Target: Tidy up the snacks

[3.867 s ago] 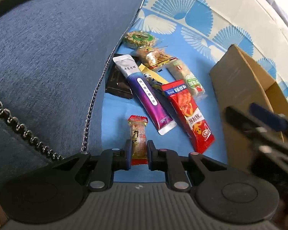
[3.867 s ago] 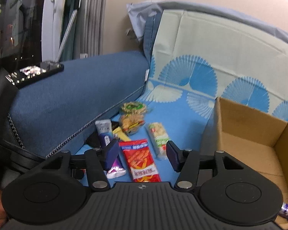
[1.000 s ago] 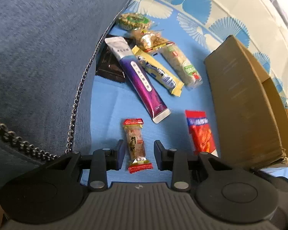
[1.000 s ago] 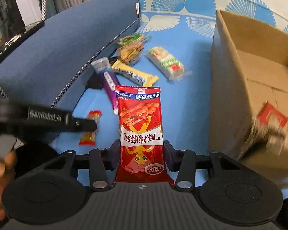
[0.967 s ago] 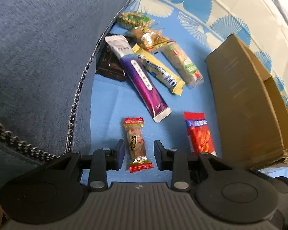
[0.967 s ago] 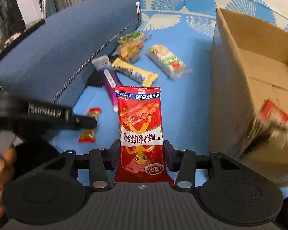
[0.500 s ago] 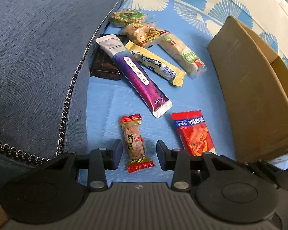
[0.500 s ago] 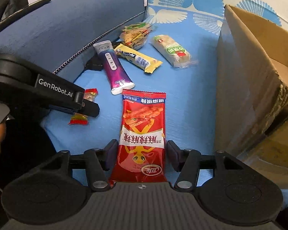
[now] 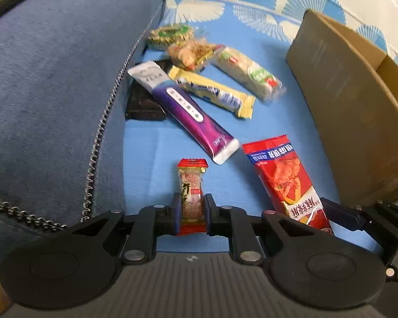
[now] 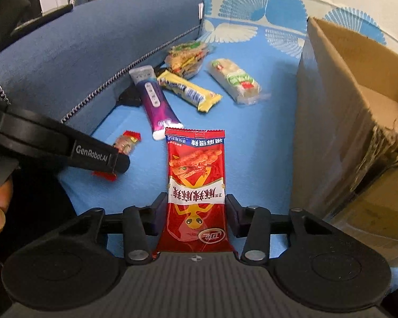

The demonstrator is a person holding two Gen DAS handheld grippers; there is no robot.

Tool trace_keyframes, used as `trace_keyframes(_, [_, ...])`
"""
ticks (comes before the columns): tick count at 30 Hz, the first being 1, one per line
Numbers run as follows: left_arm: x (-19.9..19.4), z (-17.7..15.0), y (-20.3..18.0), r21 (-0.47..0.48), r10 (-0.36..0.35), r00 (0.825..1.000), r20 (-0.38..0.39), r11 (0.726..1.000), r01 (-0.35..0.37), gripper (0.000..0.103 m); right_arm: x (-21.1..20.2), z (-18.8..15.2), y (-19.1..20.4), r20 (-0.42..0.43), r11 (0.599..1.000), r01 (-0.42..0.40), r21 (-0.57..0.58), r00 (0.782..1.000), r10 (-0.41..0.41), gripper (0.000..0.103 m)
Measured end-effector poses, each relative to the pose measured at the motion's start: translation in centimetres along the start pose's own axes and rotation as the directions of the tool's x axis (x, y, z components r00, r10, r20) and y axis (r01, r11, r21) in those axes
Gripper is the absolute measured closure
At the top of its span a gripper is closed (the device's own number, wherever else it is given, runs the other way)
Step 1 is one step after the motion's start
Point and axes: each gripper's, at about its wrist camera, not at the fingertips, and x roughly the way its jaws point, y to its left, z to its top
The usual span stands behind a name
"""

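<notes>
My left gripper is shut on a small red-ended candy bar that lies on the blue sofa seat; it also shows in the right wrist view. My right gripper has its jaws a little apart on either side of a long red snack packet, which lies flat on the seat. The packet also shows in the left wrist view. An open cardboard box stands just right of both grippers.
Further back lie a purple stick pack, a yellow bar, a clear green-labelled cracker pack, a dark packet and two more clear snack packs. The sofa's blue arm rises on the left.
My left jaws have closed onto the small candy bar. My right gripper has lowered the red packet to the seat and its jaws have parted slightly.
</notes>
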Motion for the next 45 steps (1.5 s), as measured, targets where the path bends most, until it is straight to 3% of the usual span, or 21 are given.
trace_keyframes(6, [0.2, 0.1, 0.3, -0.021, -0.034, 0.999, -0.037, 0.999, 0.033, 0.085, 0.7, -0.3, -0.1, -0.05, 1.0, 0.006, 0.005, 0.999, -0.006, 0.054])
trace_keyframes(13, [0.4, 0.1, 0.3, -0.022, -0.055, 0.997, -0.055, 0.998, 0.053, 0.084, 0.9, -0.4, 0.2, -0.05, 1.0, 0.011, -0.009, 0.999, -0.012, 0.053])
trace_keyframes(22, [-0.1, 0.0, 0.5, -0.027, -0.061, 0.998, -0.013, 0.998, 0.06, 0.085, 0.8, -0.5, 0.4, -0.036, 0.999, 0.019, -0.027, 0.999, -0.02, 0.055])
trace_keyframes(28, [-1.1, -0.1, 0.7, -0.041, -0.095, 0.995, 0.042, 0.994, 0.097, 0.085, -0.4, -0.3, 0.6, 0.028, 0.999, 0.023, -0.039, 0.999, -0.022, 0.056])
trace_keyframes(39, [-3.2, -0.4, 1.4, -0.062, -0.184, 0.967, 0.178, 0.978, 0.198, 0.085, -3.7, 0.9, 1.2, 0.137, 0.998, 0.036, -0.06, 0.99, -0.028, 0.056])
trace_keyframes(45, [-4.4, -0.6, 2.3, -0.089, -0.248, 0.934, 0.257, 0.956, 0.278, 0.085, -6.1, 1.6, 1.6, 0.205, 0.992, 0.037, -0.121, 0.979, -0.012, 0.056])
